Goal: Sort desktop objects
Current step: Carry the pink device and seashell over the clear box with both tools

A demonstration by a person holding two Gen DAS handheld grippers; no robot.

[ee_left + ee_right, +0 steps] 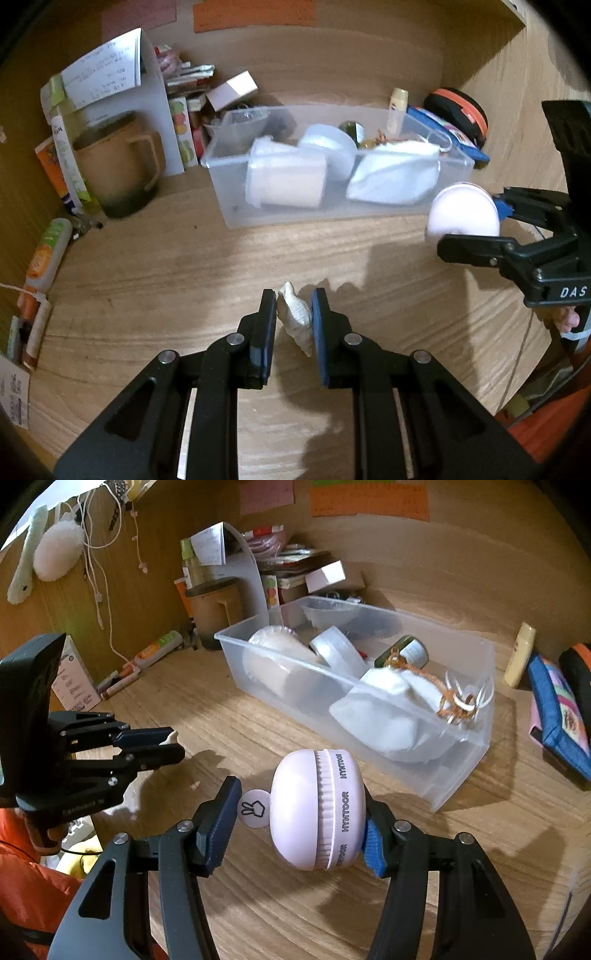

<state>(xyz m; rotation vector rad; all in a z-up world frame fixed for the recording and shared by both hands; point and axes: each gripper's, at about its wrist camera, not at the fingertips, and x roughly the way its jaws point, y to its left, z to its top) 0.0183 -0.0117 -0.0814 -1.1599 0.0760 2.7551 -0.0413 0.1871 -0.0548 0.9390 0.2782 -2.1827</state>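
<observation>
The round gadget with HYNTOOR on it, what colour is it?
Pale pink round gadget, clearest in the right wrist view.

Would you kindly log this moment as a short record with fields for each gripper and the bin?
left gripper: shut on the white seashell
right gripper: shut on the round pink gadget
clear bin: on the wooden desk, holding white containers, a white cloth and a small bottle
beside bin: brown mug, to its left in the left wrist view

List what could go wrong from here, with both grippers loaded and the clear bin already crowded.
1. The seashell is pinched by the left gripper only at its sides; tapered, it may slip or crack.
2. The pink round gadget in the right gripper is smooth and may rotate out.
3. The clear bin is crowded, so dropped items may bounce.
</observation>
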